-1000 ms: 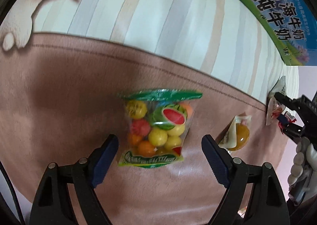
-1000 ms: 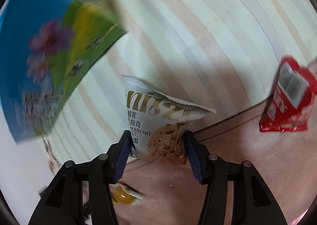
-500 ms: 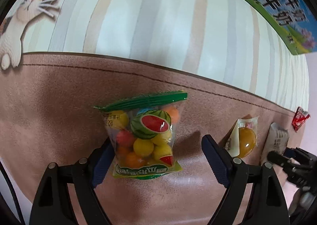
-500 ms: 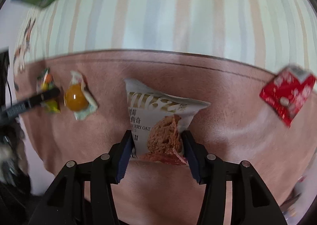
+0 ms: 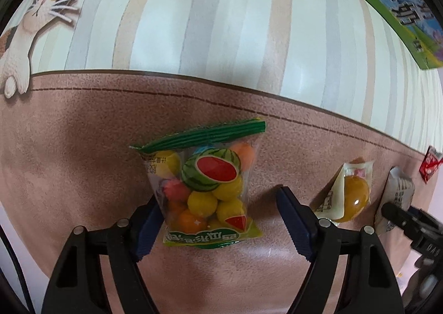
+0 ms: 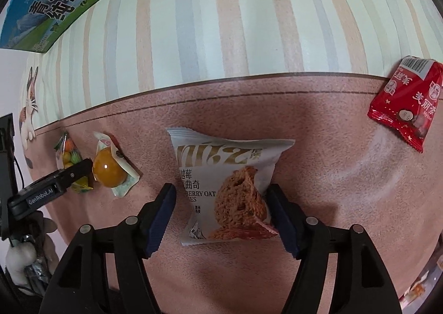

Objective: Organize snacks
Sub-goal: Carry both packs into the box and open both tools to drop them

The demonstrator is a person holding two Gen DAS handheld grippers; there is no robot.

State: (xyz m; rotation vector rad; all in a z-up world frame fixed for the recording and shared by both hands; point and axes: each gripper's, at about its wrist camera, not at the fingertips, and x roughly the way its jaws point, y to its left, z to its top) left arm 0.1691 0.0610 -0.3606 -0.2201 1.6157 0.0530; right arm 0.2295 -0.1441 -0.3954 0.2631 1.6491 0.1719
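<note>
The left gripper (image 5: 218,220) hangs over the brown mat (image 5: 83,170) with its jaws apart around the candy bag (image 5: 206,192). They have just been closing in: the left pad touches or nearly touches the bag's edge, while the right pad stands clear at 3 o'clock. The bag sits off-centre between them, so if they close from here, the left pad could push it sideways or crumple the loose film before the right pad arrives. The round candies inside could also roll and let the bag slip out.

The right gripper (image 6: 221,211) straddles the cookie packet (image 6: 229,189), which lies flat on the mat. Its jaws have just been opening; the left pad is clear, the right pad sits just beside the packet's edge. Lifting away could snag that edge and drag the packet out of line.

At 9 o'clock of the cookie packet lies the jelly cup (image 6: 110,170), near it; the red packet (image 6: 407,109) sits well apart at 1 o'clock. The two grippers work close together, and the left one's tip reaches just beside the jelly cup, so a sideways move could knock it.
</note>
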